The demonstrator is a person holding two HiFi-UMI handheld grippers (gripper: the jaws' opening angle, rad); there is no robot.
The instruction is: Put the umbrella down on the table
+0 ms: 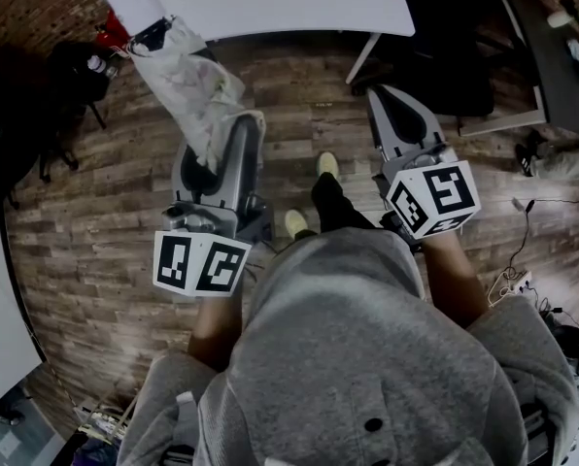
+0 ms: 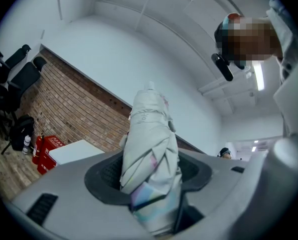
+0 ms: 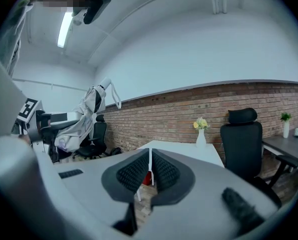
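Head view of a person in a grey hoodie [image 1: 357, 357], stood on a wooden floor [image 1: 95, 221], one gripper in each hand. Held in the left gripper [image 1: 217, 142]: a folded umbrella [image 1: 187, 78], pale, with faint pastel print. Fingers spread wide and pinched on the bundled canopy from both sides, close to its lower end. Umbrella carried in the air, slanted up and away from the jaws, not laid on the white table [image 1: 299, 3]. Seen from the head view with its far end overlapping the table's near left corner. Seen from the left gripper view with that end high against the white wall [image 2: 139, 59] and the table's corner low at the left, apart from it. Red boxes [image 2: 45, 153] stacked on the floor beside that corner. Right gripper [image 3: 150, 159] well apart from the left, aimed at the table's near edge. Fingers pressed together, pad against pad, nothing between them. Past the closed jaws, in the right gripper view: a vase of flowers [image 3: 201, 130] at the table's far edge, a black office chair [image 3: 244, 144] just right of the table, a brick wall [image 3: 189, 111] behind. Marker cubes [image 1: 200, 263] at the rear of both grippers, nearest the person.
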